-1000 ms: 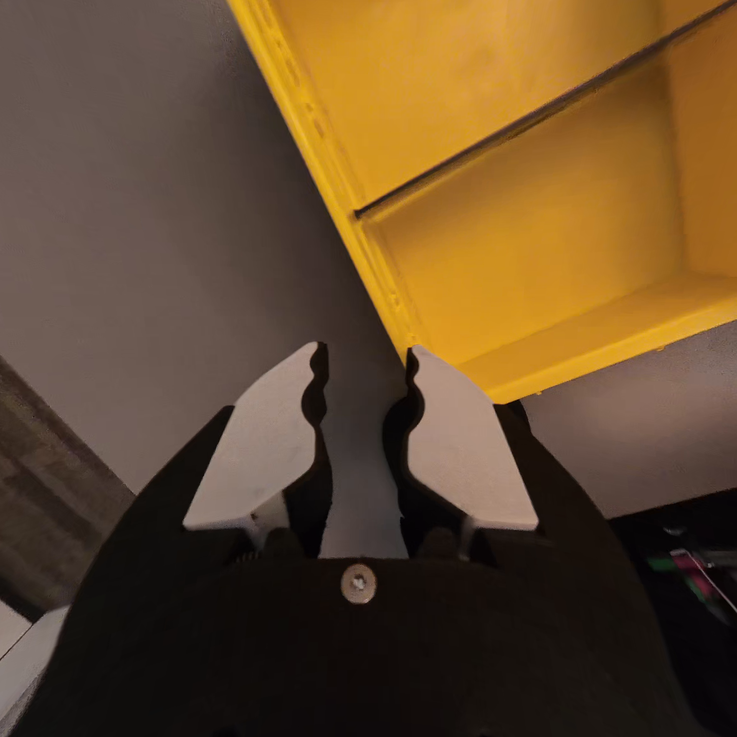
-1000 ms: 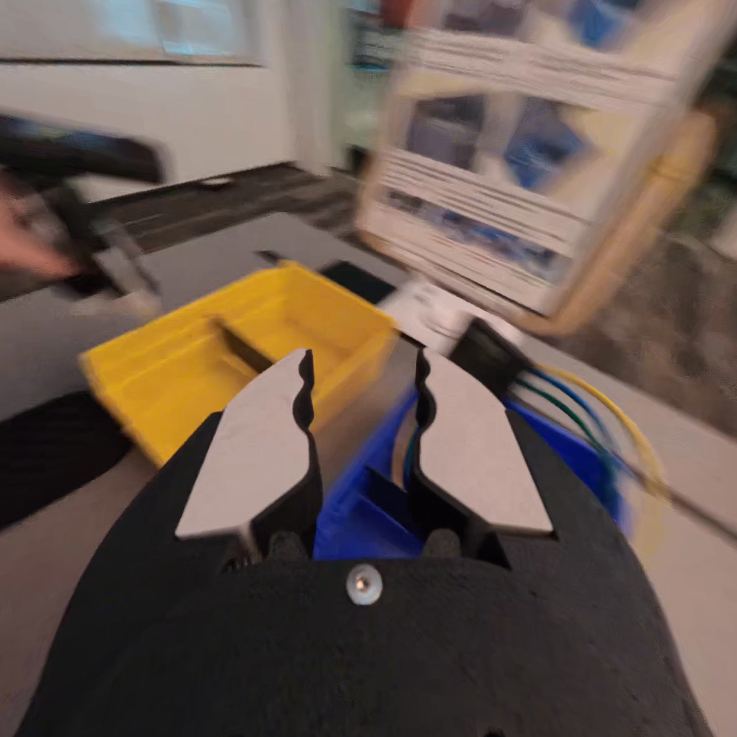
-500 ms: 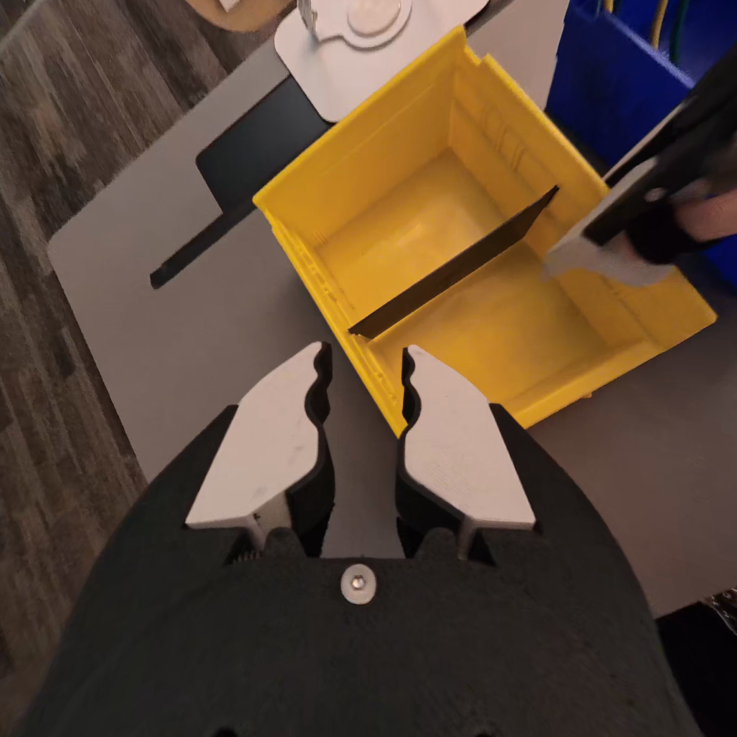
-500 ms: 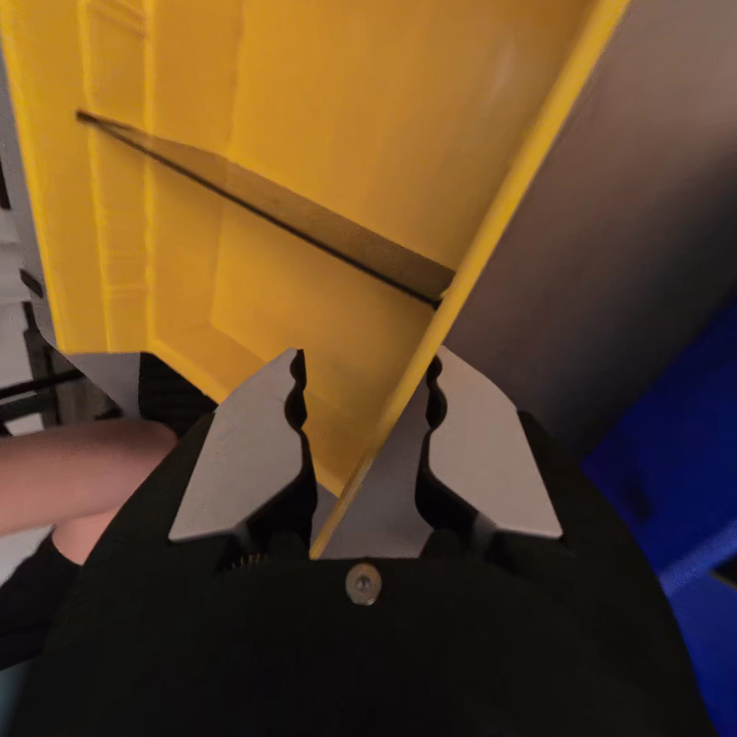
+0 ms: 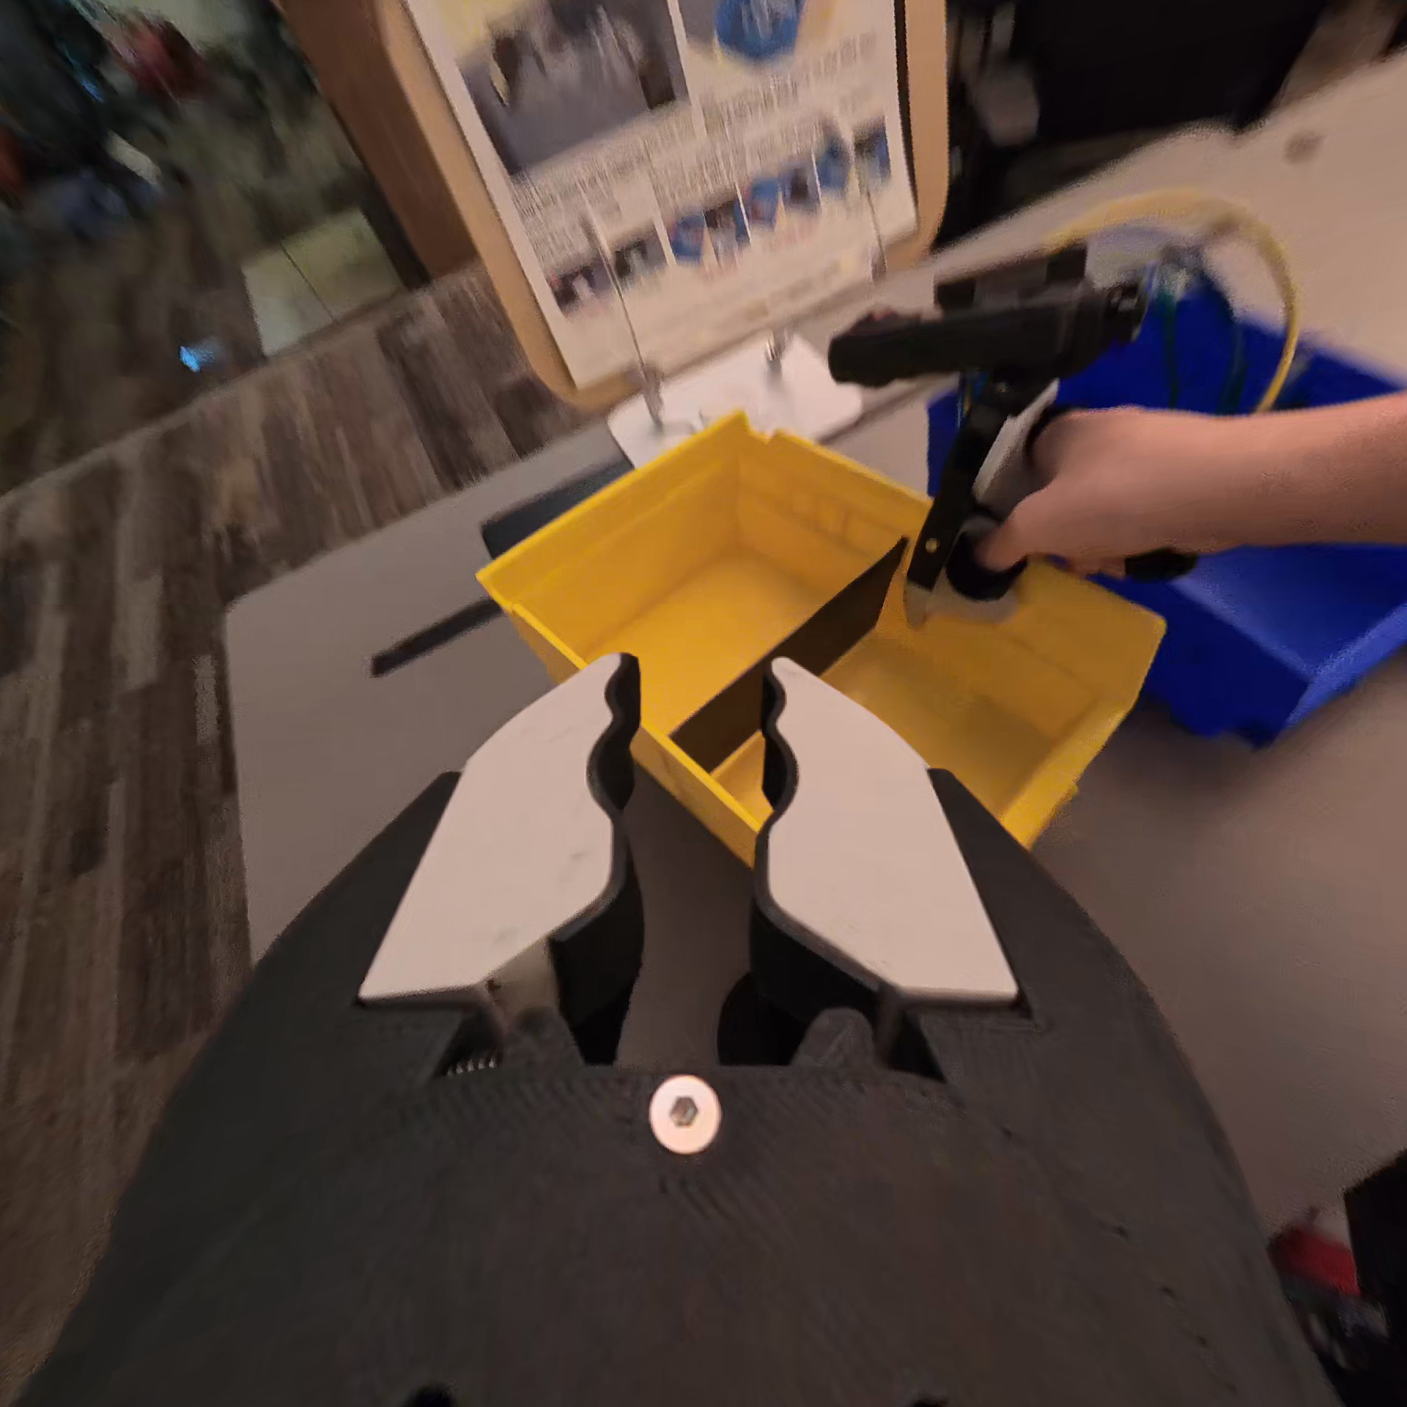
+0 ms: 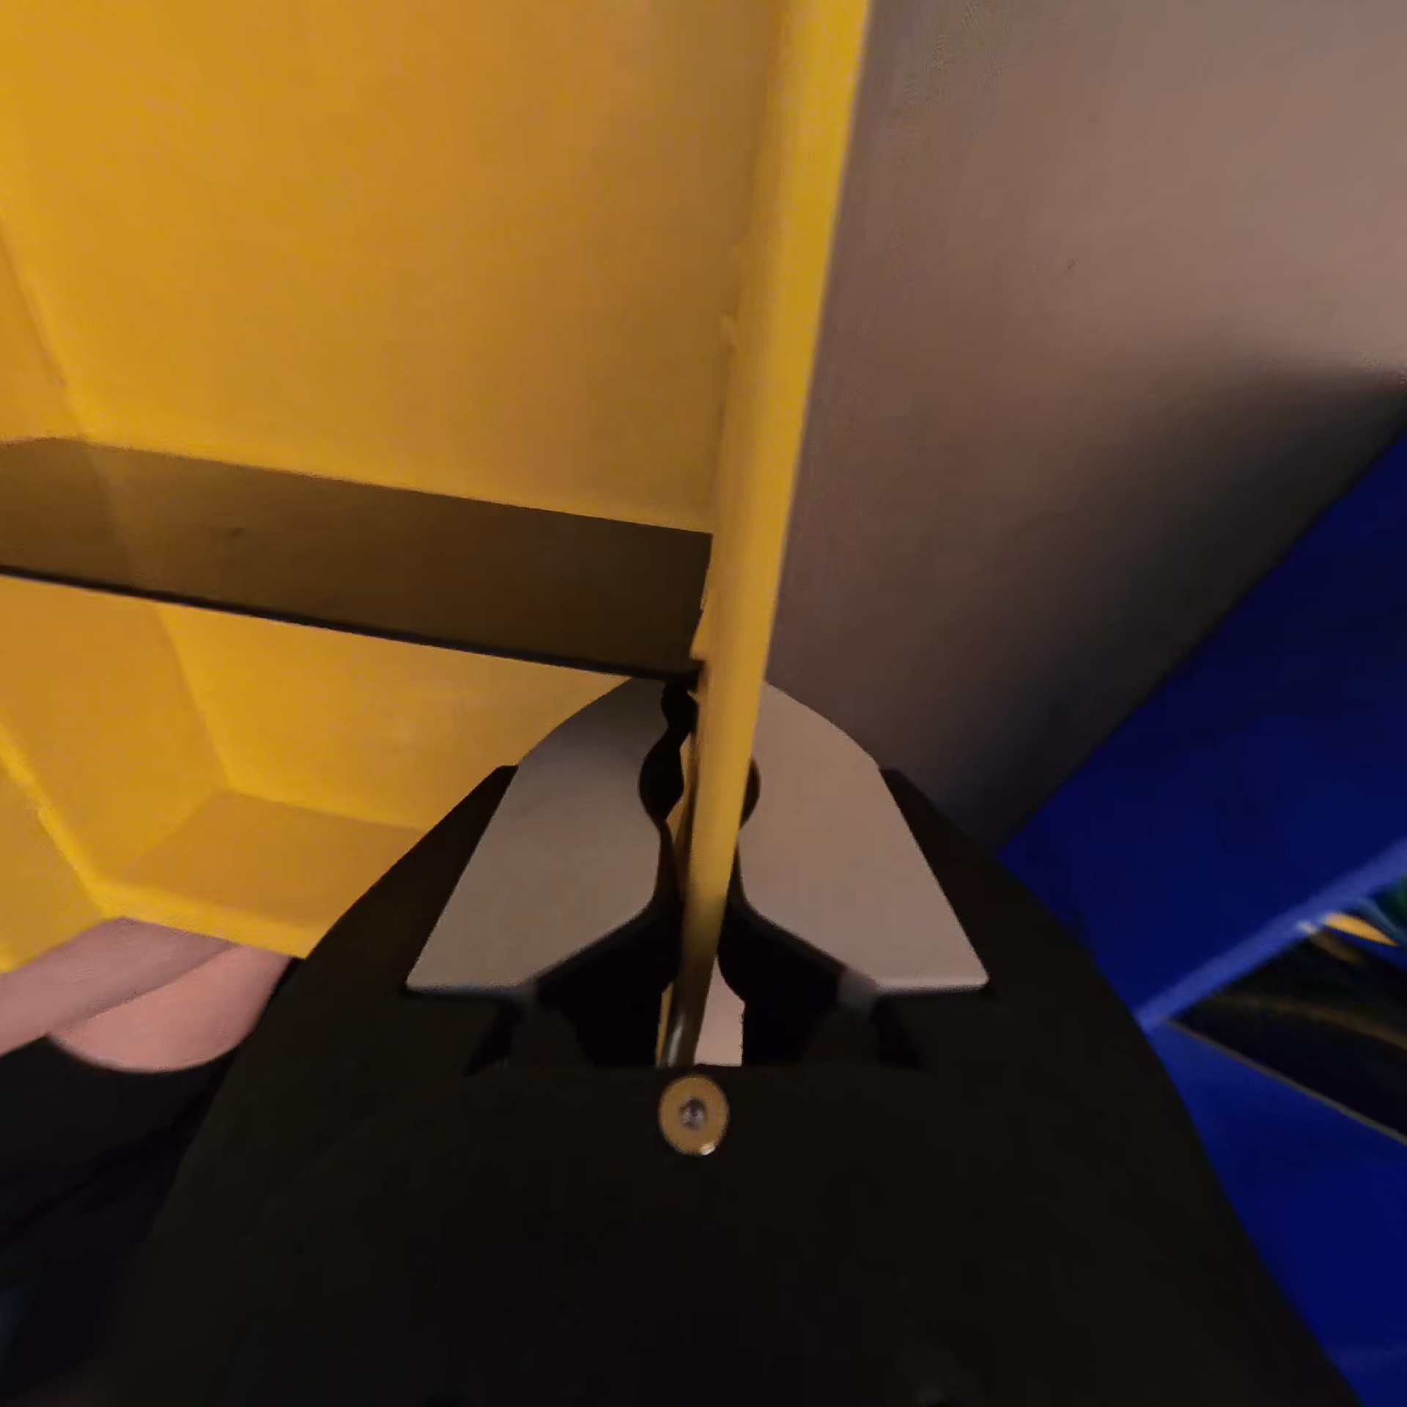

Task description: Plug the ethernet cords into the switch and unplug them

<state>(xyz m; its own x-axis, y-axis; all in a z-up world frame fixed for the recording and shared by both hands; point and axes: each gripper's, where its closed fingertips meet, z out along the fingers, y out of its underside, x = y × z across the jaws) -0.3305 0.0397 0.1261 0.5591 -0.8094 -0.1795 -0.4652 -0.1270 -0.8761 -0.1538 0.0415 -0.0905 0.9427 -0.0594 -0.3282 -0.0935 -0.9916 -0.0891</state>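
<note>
While the right gripper [image 6: 712,731] clamped its fingers on the yellow bin [image 6: 769,457] wall, the ethernet cords [image 5: 1249,251] lay beyond in the blue bin [image 5: 1256,655]; the left gripper [image 5: 694,700] hung open, farther off.

The left gripper [image 5: 697,677] occupied the lower centre of the frame, its fingers apart with nothing between them, above a grey table [image 5: 327,731]. At frame centre stood a yellow bin [image 5: 1096,769] split by a black divider [image 5: 822,632]. At centre right, a hand [image 5: 1104,487] held the right gripper [image 5: 925,601] at the bin's far wall. A blue bin [image 5: 1256,639] with cables [image 5: 1287,304] sat right; a blurred poster board [image 5: 685,152] stood above.
</note>
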